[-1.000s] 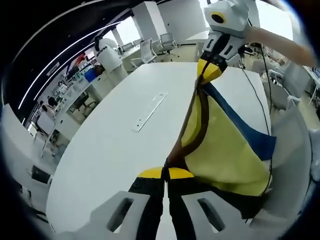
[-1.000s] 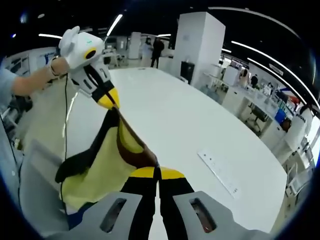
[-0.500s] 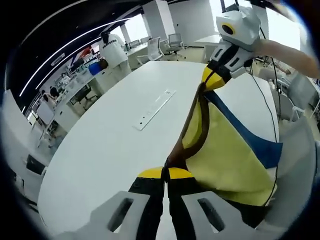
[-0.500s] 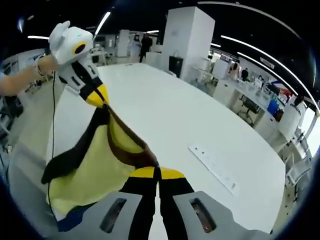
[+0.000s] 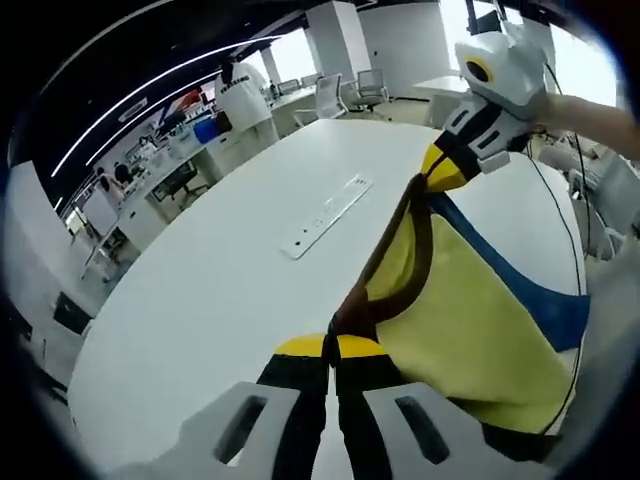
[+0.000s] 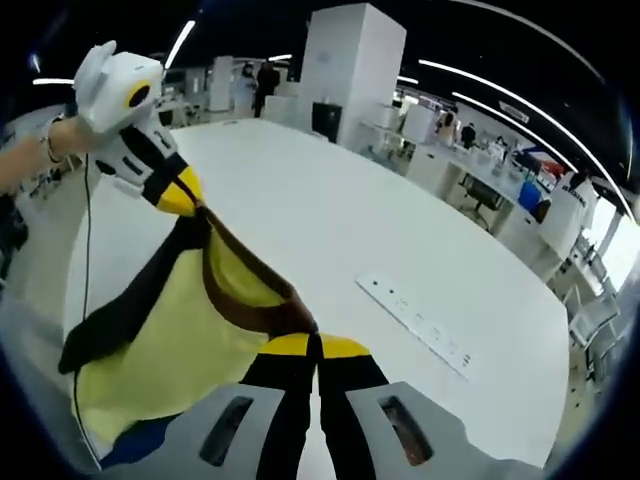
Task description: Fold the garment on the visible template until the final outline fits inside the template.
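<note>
Office desks and chairs ring a big white table [image 5: 200, 300], and above it hangs the garment. Left gripper [image 5: 330, 352] is clamped tight on a brown-trimmed edge of the garment [image 5: 470, 330]; right gripper [image 6: 315, 347] is pinched just as tight on the same brown band [image 6: 235, 310]. Each shows in the other's view, the right gripper up beyond the cloth, the left gripper at the far corner. Stretched between them, the yellow cloth with blue and dark trim hangs clear of the table, likely held taut so it can be laid flat. Beyond the garment on the table lies a white strip [image 5: 325, 215]. No template outline is discernible here.
</note>
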`<state>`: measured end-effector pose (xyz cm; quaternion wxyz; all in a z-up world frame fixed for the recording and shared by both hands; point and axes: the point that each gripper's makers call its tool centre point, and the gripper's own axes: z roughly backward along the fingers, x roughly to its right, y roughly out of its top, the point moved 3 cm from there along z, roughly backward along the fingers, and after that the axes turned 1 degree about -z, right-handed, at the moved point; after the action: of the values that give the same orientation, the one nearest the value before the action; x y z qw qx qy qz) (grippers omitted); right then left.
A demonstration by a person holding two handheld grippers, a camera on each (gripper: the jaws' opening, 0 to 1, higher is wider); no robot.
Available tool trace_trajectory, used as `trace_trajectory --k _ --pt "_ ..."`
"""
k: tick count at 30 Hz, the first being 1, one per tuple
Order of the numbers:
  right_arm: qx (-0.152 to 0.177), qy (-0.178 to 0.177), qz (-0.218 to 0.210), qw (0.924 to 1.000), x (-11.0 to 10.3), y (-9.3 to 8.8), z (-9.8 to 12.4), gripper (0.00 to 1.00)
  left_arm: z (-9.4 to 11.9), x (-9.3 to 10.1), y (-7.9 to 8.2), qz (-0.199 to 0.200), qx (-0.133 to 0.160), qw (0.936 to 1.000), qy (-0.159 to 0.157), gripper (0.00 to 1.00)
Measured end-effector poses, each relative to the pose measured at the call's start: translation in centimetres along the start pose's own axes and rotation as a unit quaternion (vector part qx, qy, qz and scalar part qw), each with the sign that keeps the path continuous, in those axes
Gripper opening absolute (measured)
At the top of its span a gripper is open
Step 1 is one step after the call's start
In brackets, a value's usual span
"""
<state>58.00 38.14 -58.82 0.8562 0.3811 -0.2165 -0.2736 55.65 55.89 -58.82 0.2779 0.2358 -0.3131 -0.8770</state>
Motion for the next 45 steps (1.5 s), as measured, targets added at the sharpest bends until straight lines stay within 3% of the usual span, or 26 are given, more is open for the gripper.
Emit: trace_trajectory --k 7,17,24,30,45 --pt "0.005 -0.033 -0.013 0.9994 0.9 -1.1 -2.3 0.01 -2.6 -1.1 -0.8 0.003 -0.003 0.9999 0.017 0.0" --pt "-0.02 -0.037 -0.029 0.9987 1.0 -3.0 -5.0 0.01 -6.0 -2.8 -2.0 -0.022 -0.027 0.9991 0.025 0.0" --pt "-0.038 -0.047 -0.041 0.9974 1.4 -4.1 -6.5 0.01 -8.2 -3.3 -2.6 -0.021 -0.025 0.9987 0.039 0.0" --pt "-0.055 -0.062 -0.044 0.9956 1.5 -5.1 -7.5 0.01 -9.8 -3.1 -3.3 0.037 -0.027 0.9985 0.029 0.0" --pt "-0.075 -0.064 -0.06 0.9933 2.4 -6.7 -9.3 0.02 -12.2 -2.7 -4.4 0.042 -0.043 0.9978 0.029 0.0"
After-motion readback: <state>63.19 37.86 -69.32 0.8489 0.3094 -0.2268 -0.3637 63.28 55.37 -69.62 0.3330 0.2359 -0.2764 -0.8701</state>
